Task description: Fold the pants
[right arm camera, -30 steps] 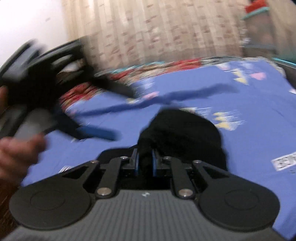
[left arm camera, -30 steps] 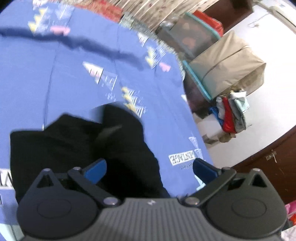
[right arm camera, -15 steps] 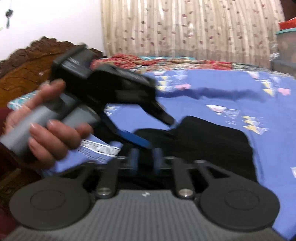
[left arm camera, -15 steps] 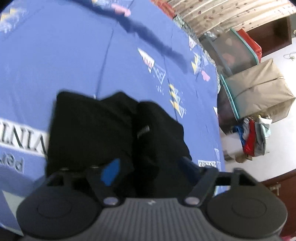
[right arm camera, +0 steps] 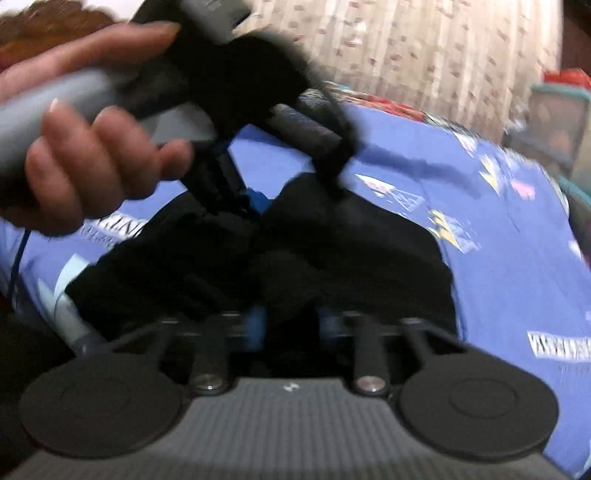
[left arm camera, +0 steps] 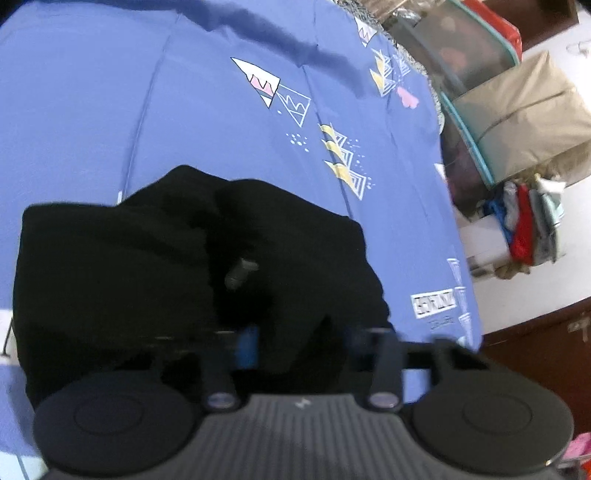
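The black pants [left arm camera: 155, 266] lie bunched and partly folded on the blue patterned bedsheet [left arm camera: 110, 110]. My left gripper [left arm camera: 299, 343] has its blue-padded jaws partly apart, pressed into the near edge of the pants; motion blur hides the grip. It also shows in the right wrist view [right arm camera: 291, 192], held by a hand above the pants [right arm camera: 354, 258]. My right gripper [right arm camera: 290, 325] has its jaws slightly apart around a ridge of black fabric at the near edge.
The bed's right edge [left arm camera: 461, 229] drops to a white floor. Storage boxes [left arm camera: 517, 110] and a pile of clothes [left arm camera: 524, 225] stand beside the bed. Curtains [right arm camera: 424, 55] hang behind it. A wooden headboard [right arm camera: 55, 18] is at the left.
My left gripper has come down onto the pants and its jaws have narrowed. My right gripper's jaws have opened a little from shut. The pants have bunched toward the middle.
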`<action>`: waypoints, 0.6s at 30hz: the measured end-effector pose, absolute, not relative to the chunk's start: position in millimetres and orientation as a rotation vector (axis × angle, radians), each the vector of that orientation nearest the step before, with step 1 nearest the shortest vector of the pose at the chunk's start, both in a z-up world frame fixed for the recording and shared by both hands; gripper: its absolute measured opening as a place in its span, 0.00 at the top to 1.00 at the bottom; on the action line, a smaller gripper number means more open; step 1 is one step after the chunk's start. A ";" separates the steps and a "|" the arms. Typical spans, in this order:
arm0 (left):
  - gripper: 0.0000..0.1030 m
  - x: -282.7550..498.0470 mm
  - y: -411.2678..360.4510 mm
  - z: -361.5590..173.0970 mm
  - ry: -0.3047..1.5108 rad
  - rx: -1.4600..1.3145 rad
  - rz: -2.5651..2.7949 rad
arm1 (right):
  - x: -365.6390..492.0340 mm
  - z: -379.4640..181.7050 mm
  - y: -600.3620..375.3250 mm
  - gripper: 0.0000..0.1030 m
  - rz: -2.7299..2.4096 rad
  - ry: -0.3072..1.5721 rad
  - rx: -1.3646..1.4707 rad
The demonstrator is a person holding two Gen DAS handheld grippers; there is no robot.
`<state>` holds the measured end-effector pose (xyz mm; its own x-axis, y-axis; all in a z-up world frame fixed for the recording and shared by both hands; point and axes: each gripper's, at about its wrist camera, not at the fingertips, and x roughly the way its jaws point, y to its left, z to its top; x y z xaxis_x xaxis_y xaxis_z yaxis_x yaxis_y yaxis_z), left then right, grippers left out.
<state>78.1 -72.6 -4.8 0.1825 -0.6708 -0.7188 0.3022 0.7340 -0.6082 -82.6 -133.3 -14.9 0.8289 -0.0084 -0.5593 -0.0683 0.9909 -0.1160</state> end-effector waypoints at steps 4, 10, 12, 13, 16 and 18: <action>0.89 68.0 -63.3 22.9 1.106 -0.391 -0.787 | -99.9 13.4 -145.9 0.88 0.039 0.481 -0.044; 0.89 42.8 -0.6 65.4 0.919 -0.467 -0.845 | -111.1 44.9 -107.1 0.88 0.200 0.366 -0.075; 0.89 38.0 27.6 58.3 0.914 -0.472 -0.790 | -108.3 41.2 -88.2 0.88 0.272 0.382 -0.099; 0.89 37.4 40.1 49.0 0.932 -0.472 -0.743 | -105.3 37.0 -80.8 0.88 0.297 0.404 -0.108; 0.82 44.9 60.9 5.2 1.062 -0.476 -0.587 | -86.4 15.6 -63.2 0.77 0.370 0.533 -0.097; 0.69 49.3 68.8 -25.9 1.141 -0.513 -0.509 | -69.4 -4.3 -58.3 0.63 0.417 0.671 -0.064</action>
<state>49.3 68.8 -25.9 0.3312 -0.6186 -0.7125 0.1165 0.7762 -0.6197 -69.4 -58.3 -4.3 0.7040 0.3545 -0.6154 -0.3953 0.9155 0.0751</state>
